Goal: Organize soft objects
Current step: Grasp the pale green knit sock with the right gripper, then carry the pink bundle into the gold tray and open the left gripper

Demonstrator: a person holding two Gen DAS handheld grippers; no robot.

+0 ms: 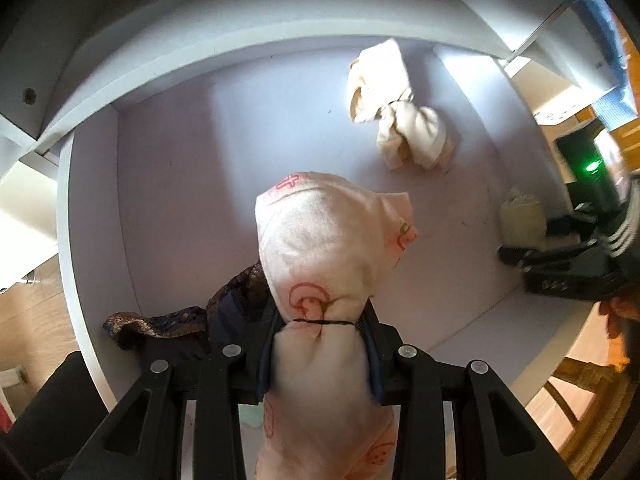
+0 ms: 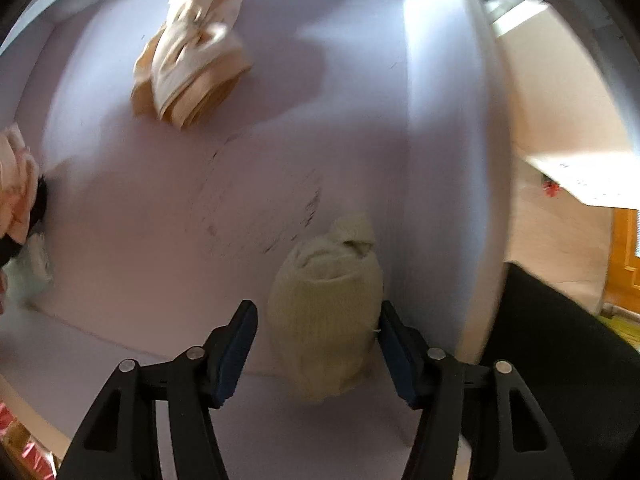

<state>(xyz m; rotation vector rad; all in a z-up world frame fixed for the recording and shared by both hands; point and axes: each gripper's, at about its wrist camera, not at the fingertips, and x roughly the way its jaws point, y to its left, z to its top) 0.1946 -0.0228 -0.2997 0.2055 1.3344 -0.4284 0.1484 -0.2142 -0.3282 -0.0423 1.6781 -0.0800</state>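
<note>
My left gripper [image 1: 320, 322] is shut on a pink cloth bundle [image 1: 324, 240] with red prints, tied round with a black thread and held above the white shelf floor [image 1: 180, 200]. A cream cloth bundle [image 1: 396, 108] lies at the back of the compartment, and it also shows in the right wrist view [image 2: 196, 52]. My right gripper [image 2: 316, 308] points down with a pale yellow rolled bundle [image 2: 326, 312] between its fingers. The right pad touches the bundle; the left pad stands a little apart from it. The same yellow bundle [image 1: 522, 220] shows near the compartment's right side.
A dark blue and gold cloth [image 1: 180, 320] lies at the compartment's front left, under my left gripper. The compartment's right wall [image 2: 440, 160] stands close beside the yellow bundle. A black object [image 2: 560, 340] sits outside the shelf on the right.
</note>
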